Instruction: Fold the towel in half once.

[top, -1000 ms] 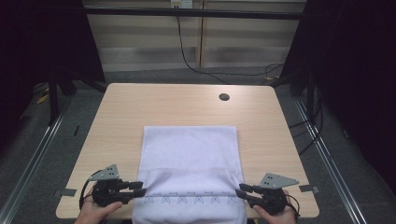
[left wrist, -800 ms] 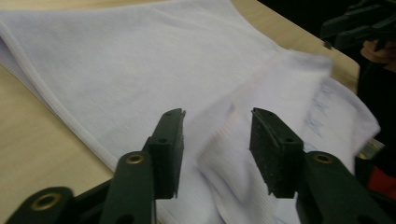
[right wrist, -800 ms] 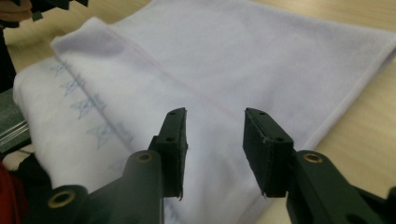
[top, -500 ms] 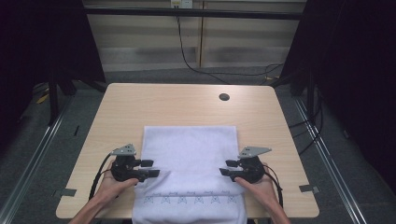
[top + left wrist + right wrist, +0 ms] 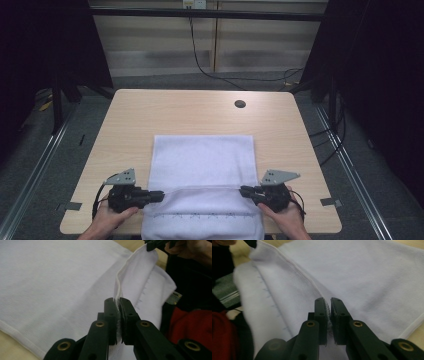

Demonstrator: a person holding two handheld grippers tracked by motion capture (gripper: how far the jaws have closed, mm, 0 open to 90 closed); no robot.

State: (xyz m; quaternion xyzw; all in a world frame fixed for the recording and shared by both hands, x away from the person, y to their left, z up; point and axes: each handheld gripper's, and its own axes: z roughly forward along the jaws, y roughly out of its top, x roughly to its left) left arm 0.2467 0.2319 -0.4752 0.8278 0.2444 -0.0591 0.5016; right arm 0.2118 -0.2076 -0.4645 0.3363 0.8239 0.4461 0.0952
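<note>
A white towel lies flat on the table, its near end hanging over the front edge. My left gripper is shut on the towel's left hem; its jaws have just been closing, with the hem pinched between the pads. My right gripper is shut on the right hem, and it too has just been closing on the cloth. A raised ridge of towel runs between the two grippers. In the left gripper view my left gripper faces the right gripper, which holds the far corner.
The wooden table has a round cable hole at the back right. Tape marks sit near the front corners. Dark frames and floor cables surround the table. A stitched line crosses the towel near the front edge.
Both grippers went forward along the towel's sides, then came slightly back toward the front edge. They now pinch the hems, and a ridge of cloth has risen between them.
</note>
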